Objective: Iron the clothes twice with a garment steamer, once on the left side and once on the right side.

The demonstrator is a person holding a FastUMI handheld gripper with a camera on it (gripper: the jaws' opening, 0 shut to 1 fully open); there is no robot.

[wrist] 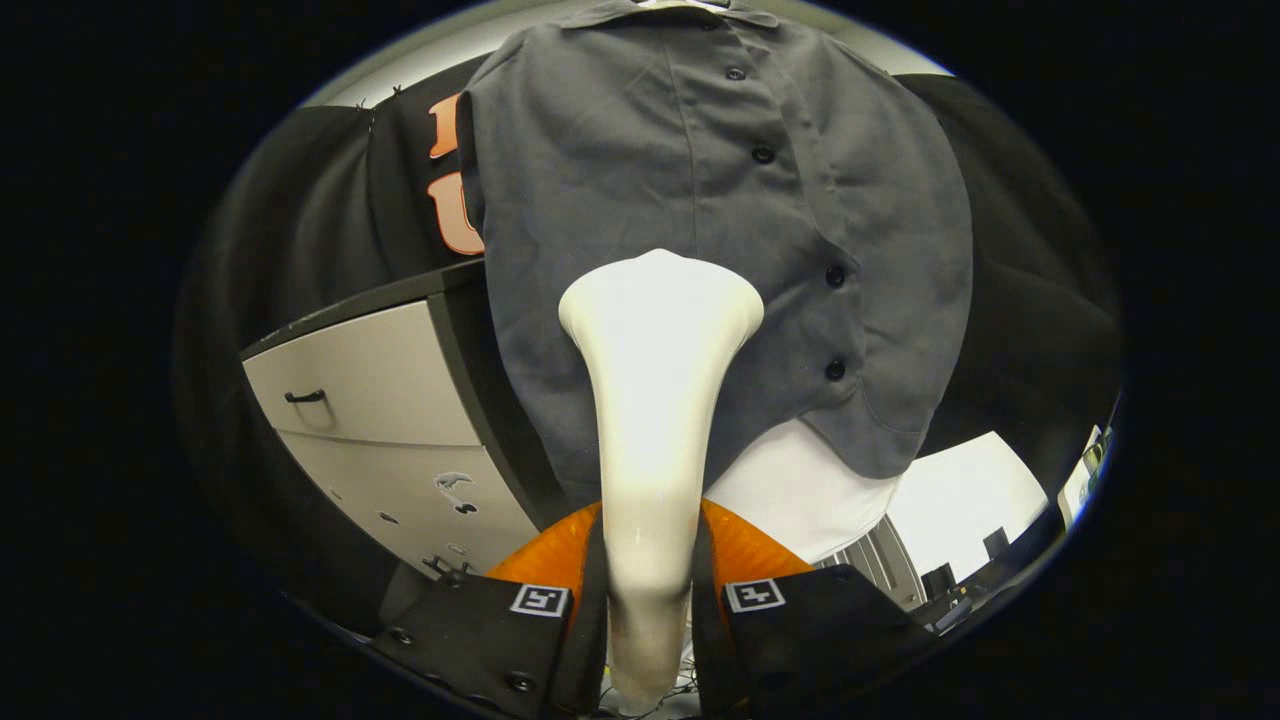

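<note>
Gripper (648, 600) clamps steamer (655, 400) against shirt (620, 180).

The tongs (648, 600) are two broad, flat-faced blocks, each carrying a small square black-and-white marker tag near its inner top corner (one per side). Round screw heads dot the left block's face. Behind them bulges a rounded orange housing (745, 550).

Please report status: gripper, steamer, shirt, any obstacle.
Gripper shut on steamer. Steamer head up against grey shirt, left of button row. Cabinet beside shirt, not in path.
</note>
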